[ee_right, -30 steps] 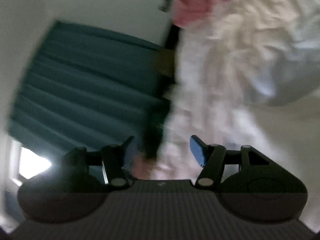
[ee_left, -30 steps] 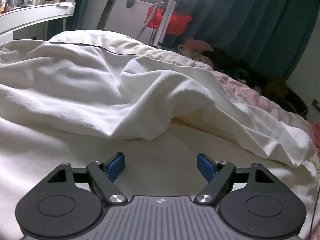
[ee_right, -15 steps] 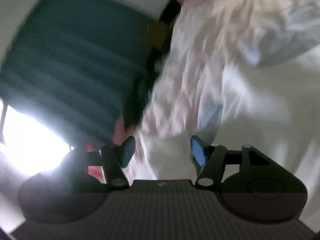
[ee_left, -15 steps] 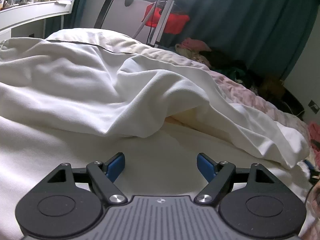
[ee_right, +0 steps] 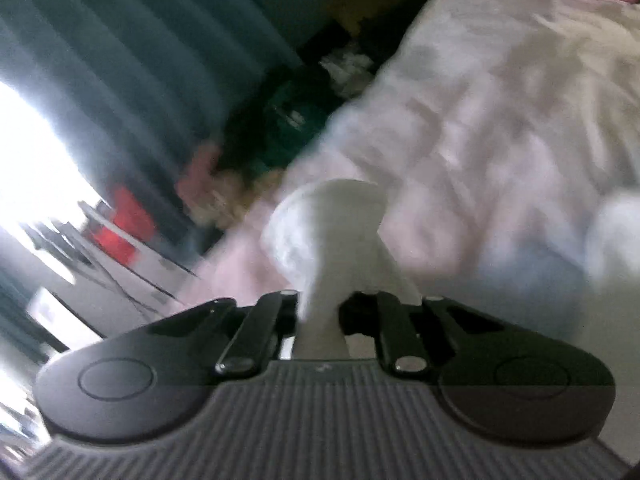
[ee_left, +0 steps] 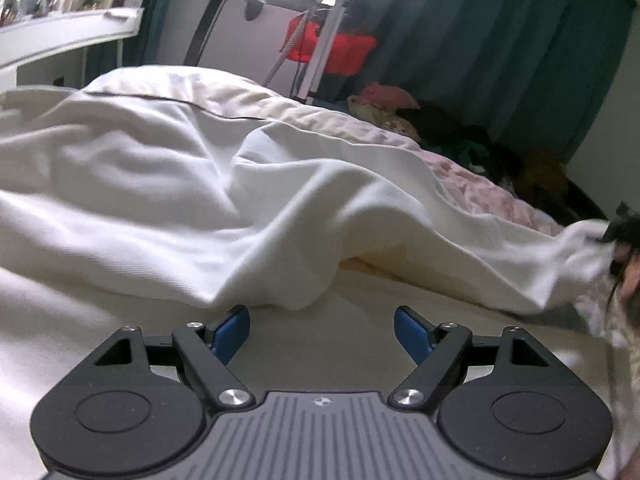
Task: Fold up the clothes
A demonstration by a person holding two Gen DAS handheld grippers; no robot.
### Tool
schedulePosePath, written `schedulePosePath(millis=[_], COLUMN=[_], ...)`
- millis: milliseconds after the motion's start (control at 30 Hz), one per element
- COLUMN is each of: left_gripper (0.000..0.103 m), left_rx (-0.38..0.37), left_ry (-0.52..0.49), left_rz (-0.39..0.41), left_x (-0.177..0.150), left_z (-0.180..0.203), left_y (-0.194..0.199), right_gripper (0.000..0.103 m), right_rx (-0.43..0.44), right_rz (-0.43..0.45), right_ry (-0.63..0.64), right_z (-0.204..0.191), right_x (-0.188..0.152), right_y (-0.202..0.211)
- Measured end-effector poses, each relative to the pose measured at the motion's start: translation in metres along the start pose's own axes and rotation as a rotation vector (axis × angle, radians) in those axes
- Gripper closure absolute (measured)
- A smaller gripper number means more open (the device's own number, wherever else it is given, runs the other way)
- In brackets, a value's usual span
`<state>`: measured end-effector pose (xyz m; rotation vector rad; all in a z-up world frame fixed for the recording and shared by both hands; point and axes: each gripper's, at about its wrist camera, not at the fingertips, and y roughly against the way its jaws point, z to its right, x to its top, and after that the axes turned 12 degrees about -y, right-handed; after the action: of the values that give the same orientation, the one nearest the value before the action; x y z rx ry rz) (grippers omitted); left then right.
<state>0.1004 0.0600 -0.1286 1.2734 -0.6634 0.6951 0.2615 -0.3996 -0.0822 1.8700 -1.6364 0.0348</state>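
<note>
A large white garment [ee_left: 208,208] lies rumpled across the bed, with a raised fold in front of my left gripper [ee_left: 322,330]. The left gripper is open and empty, low over the sheet just short of that fold. My right gripper [ee_right: 320,312] is shut on a bunched corner of the white garment [ee_right: 332,232], which sticks up between its jaws. In the left wrist view that gripper [ee_left: 620,236] shows at the far right edge, holding the garment's stretched corner.
A cream sheet [ee_left: 360,344] covers the bed, with a pink floral cover [ee_left: 492,196] at the right. A pile of clothes [ee_left: 460,140] lies beyond the bed by dark teal curtains [ee_left: 500,40]. A red bag on a stand [ee_left: 332,44] and a white shelf [ee_left: 68,36] stand behind.
My right gripper has swung to the garment's right corner and shut on it, pulling that corner taut. The left gripper has stayed open and nearly still.
</note>
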Motion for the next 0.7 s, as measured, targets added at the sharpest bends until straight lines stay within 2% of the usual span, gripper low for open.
schedulePosePath(millis=[67,133,167,267,367,433,500,567,700], left_gripper=[0.023,0.023,0.023,0.023,0.023,0.023,0.022,0.022,0.022], left_rx=[0.001,0.000,-0.003,-0.015,-0.016,-0.013,-0.008,-0.006,0.006], left_ry=[0.014,0.020,0.021,0.001,-0.029,-0.046,-0.058,-0.062,-0.083], left_rz=[0.003,0.007,0.006,0.009,0.014,0.017,0.018,0.012,0.015], left_x=[0.001,0.002,0.002,0.002,0.001,0.001,0.001,0.002,0.000], left_z=[-0.004,-0.005,-0.005,-0.001,0.004,0.007,0.009,0.011,0.015], left_y=[0.000,0.001,0.001,0.002,0.003,0.004,0.003,0.001,0.001], right_gripper=[0.094,0.094,0.094,0.094,0.094,0.094,0.094,0.093,0.092], right_rx=[0.117,0.199,0.202,0.106,-0.084,-0.158,-0.140,-0.130,-0.145], right_rz=[0.082,0.203,0.250,0.312,0.232,0.146,0.100,0.103,0.143], right_ry=[-0.001,0.094,0.134,0.190,0.161,0.064,-0.044,-0.065,0.035], right_z=[-0.029,-0.045,-0.040,0.007,0.082,0.134,0.168,0.166,0.146], right_x=[0.019,0.028,0.031,0.028,0.018,0.015,0.011,0.011,0.009], right_y=[0.015,0.036,0.042,0.047,0.035,0.026,0.025,0.031,0.041])
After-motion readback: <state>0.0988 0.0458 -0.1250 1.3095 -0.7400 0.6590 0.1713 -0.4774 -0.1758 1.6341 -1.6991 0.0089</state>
